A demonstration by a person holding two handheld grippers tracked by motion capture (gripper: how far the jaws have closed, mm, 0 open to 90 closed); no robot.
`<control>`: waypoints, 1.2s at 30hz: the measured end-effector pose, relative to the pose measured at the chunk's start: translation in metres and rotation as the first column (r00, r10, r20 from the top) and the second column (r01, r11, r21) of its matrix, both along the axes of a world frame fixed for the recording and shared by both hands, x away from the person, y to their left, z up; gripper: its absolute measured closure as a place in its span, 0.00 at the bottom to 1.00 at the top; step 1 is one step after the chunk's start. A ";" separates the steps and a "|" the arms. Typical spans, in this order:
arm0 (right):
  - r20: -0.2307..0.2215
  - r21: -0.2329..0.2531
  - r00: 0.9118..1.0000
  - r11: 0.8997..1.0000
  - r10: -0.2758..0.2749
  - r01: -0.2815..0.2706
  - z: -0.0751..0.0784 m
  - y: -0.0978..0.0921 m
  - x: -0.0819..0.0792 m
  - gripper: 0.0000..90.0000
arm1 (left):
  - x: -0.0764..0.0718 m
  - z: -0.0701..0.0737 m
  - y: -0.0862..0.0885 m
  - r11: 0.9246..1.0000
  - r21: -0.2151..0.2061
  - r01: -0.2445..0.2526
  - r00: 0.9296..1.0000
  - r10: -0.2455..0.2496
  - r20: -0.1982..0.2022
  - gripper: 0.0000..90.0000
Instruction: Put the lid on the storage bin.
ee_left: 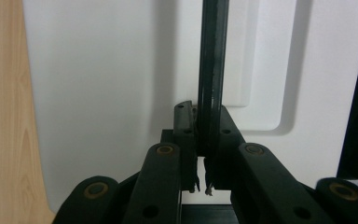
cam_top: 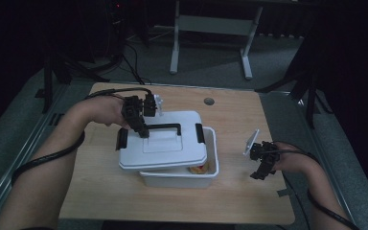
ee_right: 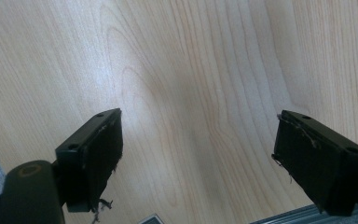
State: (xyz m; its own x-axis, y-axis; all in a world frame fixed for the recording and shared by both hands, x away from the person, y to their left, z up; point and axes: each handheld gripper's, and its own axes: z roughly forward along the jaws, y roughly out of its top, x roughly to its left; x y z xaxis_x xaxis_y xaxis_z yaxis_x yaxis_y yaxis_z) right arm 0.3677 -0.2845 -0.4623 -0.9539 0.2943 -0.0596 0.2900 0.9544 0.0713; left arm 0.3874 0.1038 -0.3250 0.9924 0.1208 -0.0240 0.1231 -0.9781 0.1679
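High view: lid [cam_top: 165, 148] hides most box [cam_top: 211, 165] contents; left tongs [cam_top: 143, 133] clamp handle [cam_top: 165, 127].

Dim room, grey floor [cam_top: 211, 62], white-legged table frame [cam_top: 211, 24] behind.

1. The white lid [cam_top: 165, 143], held by its black handle [cam_top: 165, 127] in the left gripper [cam_top: 143, 132], covers most of the white box [cam_top: 182, 178]; access from above is blocked except for a narrow gap along the right and front edges.
2. Bare table [cam_top: 239, 120] lies right of the box, where the right gripper [cam_top: 261, 173] hovers with jaws wide apart.
3. The strip in front of the box is unobstructed.
4. The left forearm [cam_top: 76, 129] crosses the table's left side.
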 end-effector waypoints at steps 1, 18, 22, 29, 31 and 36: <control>0.001 0.000 1.000 1.000 0.000 0.000 0.000 0.000 0.000 0.17 | 0.001 0.000 -0.004 1.000 -0.009 -0.001 1.000 0.001 -0.008 0.93; 0.001 0.001 1.000 1.000 -0.004 0.004 -0.002 -0.006 -0.002 0.17 | 0.006 -0.023 -0.048 0.997 0.032 0.066 0.997 -0.065 -0.030 0.93; 0.000 0.002 1.000 1.000 -0.006 0.006 -0.003 -0.006 -0.002 0.17 | 0.006 -0.029 -0.050 0.997 0.038 0.070 0.997 -0.068 -0.039 0.93; 0.004 -0.002 1.000 1.000 -0.002 0.002 -0.003 -0.005 -0.002 0.17 | 0.009 -0.039 -0.050 0.997 0.037 0.061 0.997 -0.059 -0.043 0.93; 0.004 -0.002 1.000 1.000 -0.001 0.001 -0.003 -0.005 -0.002 0.17 | 0.009 -0.043 -0.052 0.997 0.047 0.064 0.997 -0.062 -0.046 0.93; 0.004 -0.004 1.000 1.000 -0.001 0.001 -0.004 -0.005 -0.002 0.17 | 0.011 -0.046 -0.052 0.997 0.048 0.056 0.997 -0.054 -0.055 0.93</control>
